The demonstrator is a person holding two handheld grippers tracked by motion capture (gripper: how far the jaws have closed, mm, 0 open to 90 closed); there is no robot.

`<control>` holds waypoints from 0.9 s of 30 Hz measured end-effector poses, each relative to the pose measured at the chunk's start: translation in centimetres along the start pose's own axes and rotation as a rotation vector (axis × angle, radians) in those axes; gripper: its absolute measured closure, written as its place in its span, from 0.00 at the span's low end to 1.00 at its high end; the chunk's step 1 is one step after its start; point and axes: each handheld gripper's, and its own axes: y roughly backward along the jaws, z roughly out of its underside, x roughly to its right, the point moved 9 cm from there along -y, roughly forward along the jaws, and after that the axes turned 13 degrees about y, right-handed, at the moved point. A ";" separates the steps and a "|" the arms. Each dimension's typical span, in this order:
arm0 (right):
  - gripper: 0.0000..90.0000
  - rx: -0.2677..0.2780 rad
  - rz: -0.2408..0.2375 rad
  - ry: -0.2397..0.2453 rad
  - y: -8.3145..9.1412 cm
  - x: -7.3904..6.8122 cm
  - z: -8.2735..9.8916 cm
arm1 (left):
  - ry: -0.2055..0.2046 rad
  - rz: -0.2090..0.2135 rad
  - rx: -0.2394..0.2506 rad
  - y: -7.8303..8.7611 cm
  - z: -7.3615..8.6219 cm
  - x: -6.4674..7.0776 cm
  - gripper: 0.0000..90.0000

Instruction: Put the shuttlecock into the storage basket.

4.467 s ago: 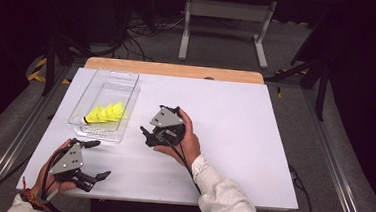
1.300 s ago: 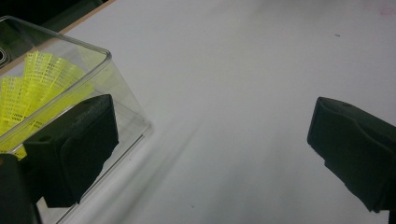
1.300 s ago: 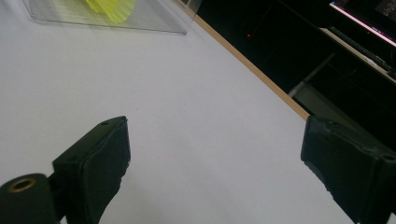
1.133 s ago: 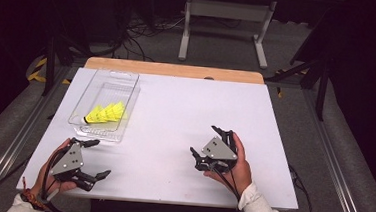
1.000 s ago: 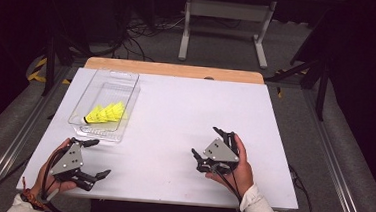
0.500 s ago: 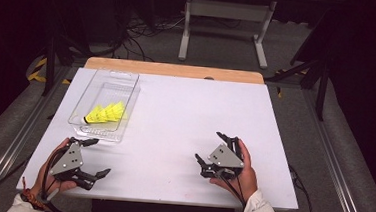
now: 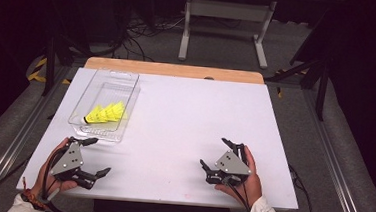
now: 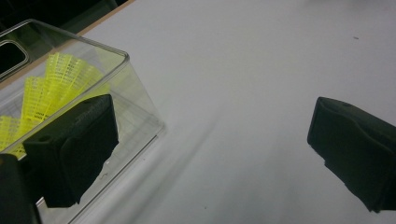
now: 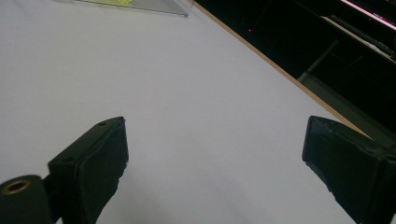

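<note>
The left gripper (image 7: 92, 155) rests near the front left corner of the table (image 7: 190, 116), its jaws spread wide and holding nothing. The right gripper (image 7: 217, 155) rests near the front right, also wide and empty. Both lie low on the white surface, well apart from each other.

The largest thing beside them is the clear tray (image 7: 107, 105) on the left part of the table. In the left gripper view its near corner (image 8: 140, 98) is just beside one jaw. Inside the tray lie yellow shuttlecocks (image 7: 106, 114), pushed one into another; I cannot count them surely.

The first risk, in my judgement, concerns the tray. It looks light and its wall is hard to see, so a left jaw that comes in low can strike the rim and slide or tip the whole tray.

The second risk concerns the shuttlecocks. Their skirts are thin mesh, so a hard squeeze can bend them, and a grip on the outer one can pull the whole stack out, or let it slip free.

The smallest risk is the cork tip (image 7: 84, 122): it is round, and jaws closing on it can squeeze it out sideways.
</note>
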 end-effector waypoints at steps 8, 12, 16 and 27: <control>0.07 0.013 -0.014 -0.053 1.2 -0.2 1.2 | 0.012 -0.025 0.018 0.2 -0.1 -0.2 0.03; 0.06 0.014 -0.008 -0.064 1.7 0.1 1.9 | 0.022 -0.047 0.028 0.4 -0.2 -0.4 0.03; 0.05 0.034 -0.008 -0.081 2.1 0.3 2.1 | 0.024 -0.058 0.036 0.6 -0.1 -0.5 0.03; 0.05 0.020 -0.009 -0.061 1.6 -0.4 1.9 | 0.024 -0.069 0.038 0.7 -0.1 -0.7 0.03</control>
